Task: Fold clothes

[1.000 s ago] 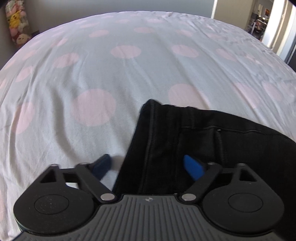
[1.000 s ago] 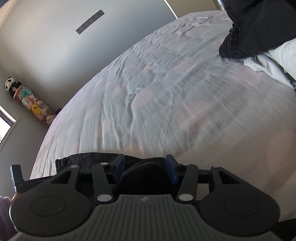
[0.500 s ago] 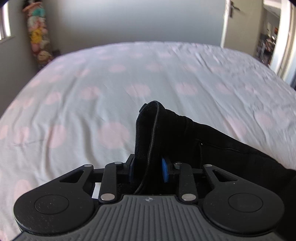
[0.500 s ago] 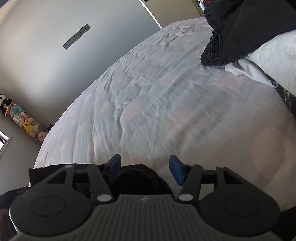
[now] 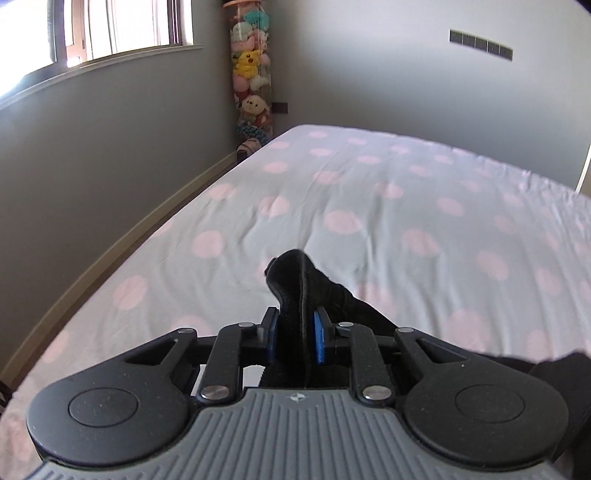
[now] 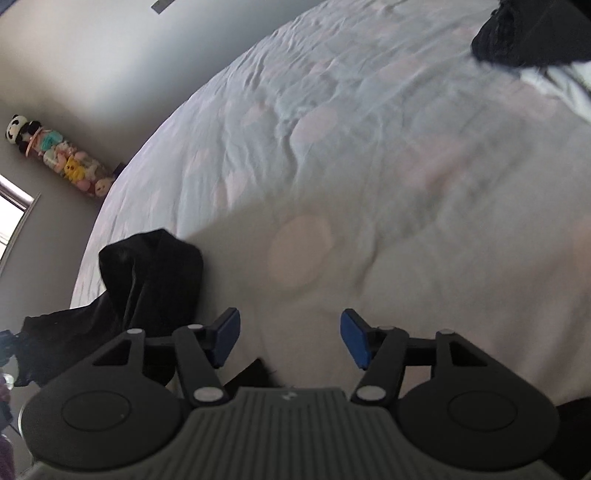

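Observation:
My left gripper [image 5: 294,336] is shut on a seamed edge of a black garment [image 5: 299,284], which pokes up between the blue pads and is lifted above the bed. The rest trails down to the right. In the right wrist view the same black garment [image 6: 147,280] hangs bunched at the left, above the sheet. My right gripper [image 6: 289,339] is open and empty, its blue pads wide apart over the sheet, to the right of the garment.
The bed has a white sheet with pink dots [image 5: 388,206]. A pile of dark and white clothes [image 6: 532,40] lies at the far right of the bed. A column of plush toys [image 5: 251,81] stands in the corner, by a window [image 5: 118,26].
My left gripper closed on the garment's edge and lifted it, turning toward the wall. My right gripper opened, let go of the black fabric, and now sits beside it.

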`<state>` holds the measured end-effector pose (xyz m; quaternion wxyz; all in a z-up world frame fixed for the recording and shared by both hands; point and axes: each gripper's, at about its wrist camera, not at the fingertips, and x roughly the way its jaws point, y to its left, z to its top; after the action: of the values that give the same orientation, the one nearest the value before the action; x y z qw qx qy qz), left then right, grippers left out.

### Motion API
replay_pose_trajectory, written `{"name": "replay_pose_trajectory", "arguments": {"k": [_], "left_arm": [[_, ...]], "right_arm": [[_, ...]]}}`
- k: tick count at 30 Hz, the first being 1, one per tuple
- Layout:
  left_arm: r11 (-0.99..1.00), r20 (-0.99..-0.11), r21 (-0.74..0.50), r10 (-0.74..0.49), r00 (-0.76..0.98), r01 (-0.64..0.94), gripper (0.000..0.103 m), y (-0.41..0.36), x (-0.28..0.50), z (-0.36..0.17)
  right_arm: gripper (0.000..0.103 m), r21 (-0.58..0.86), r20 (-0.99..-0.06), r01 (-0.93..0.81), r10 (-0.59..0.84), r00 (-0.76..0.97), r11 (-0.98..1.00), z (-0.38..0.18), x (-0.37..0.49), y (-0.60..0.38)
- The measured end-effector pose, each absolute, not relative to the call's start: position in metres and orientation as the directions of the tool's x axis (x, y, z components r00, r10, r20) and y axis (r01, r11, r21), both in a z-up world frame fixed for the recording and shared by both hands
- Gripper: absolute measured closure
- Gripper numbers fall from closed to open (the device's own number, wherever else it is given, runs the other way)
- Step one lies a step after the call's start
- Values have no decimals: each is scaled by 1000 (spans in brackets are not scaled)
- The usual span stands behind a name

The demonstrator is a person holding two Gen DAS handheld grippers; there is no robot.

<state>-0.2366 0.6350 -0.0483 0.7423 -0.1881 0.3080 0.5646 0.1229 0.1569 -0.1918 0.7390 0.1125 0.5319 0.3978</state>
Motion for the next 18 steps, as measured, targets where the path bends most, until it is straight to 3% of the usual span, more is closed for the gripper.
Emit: {"name": "replay_pose_trajectory", "arguments": {"k": [8,14,18], "left_arm": [[284,-698,71,699,156,-956,80,644,-243,-76],[278,-708,45,686,166,-960,80,645,-253,-85],[268,-712,35,683,164,-963,80,643,-257,-88]], "right_arm": [[41,662,-627,-553,778,-40,505,-167,74,185],[35,429,-790,-673,612,44,602,-155,76,176],[41,512,-801,-566,597,-43,646,-187,108,185]]}}
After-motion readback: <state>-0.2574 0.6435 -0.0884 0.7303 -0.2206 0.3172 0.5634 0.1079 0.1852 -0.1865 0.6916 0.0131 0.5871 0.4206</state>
